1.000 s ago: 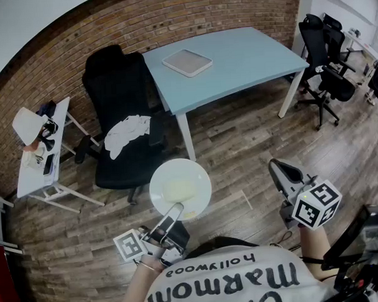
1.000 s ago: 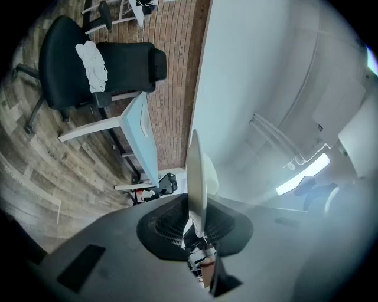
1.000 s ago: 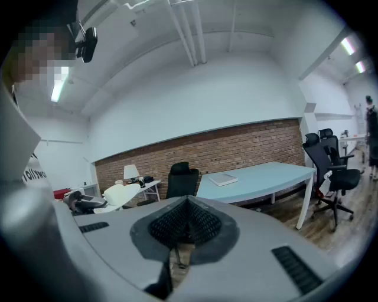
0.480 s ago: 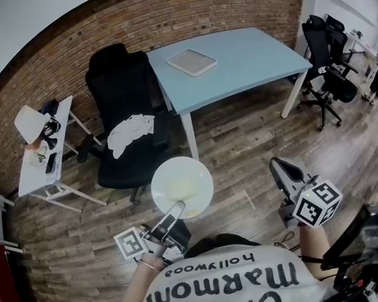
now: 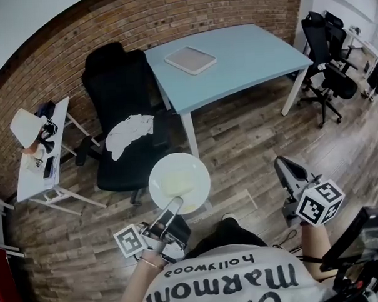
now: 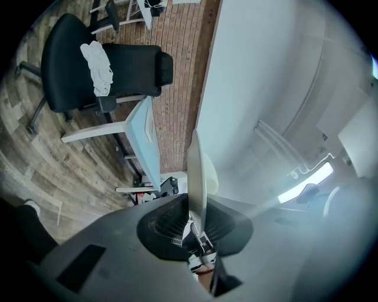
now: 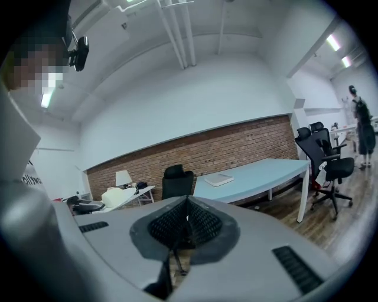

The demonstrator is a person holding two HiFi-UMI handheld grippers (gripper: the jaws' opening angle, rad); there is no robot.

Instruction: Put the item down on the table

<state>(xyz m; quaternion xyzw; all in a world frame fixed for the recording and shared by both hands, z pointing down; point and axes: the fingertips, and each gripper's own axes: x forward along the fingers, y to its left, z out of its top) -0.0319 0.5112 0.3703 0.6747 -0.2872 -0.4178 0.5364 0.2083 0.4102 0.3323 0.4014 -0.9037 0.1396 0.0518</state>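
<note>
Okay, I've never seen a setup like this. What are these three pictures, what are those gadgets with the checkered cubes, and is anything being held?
There is no robot here. A person holds a two-jaw gripper in each hand, and the marker cubes are part of those grippers. The wide picture comes from a camera on the person's head, looking down. The other two come from cameras riding on each gripper. The left gripper is clamped on the rim of a white plate, which its own view shows edge-on. The right gripper is shut and empty. Ahead, the blue table carries a flat white tray.
</note>
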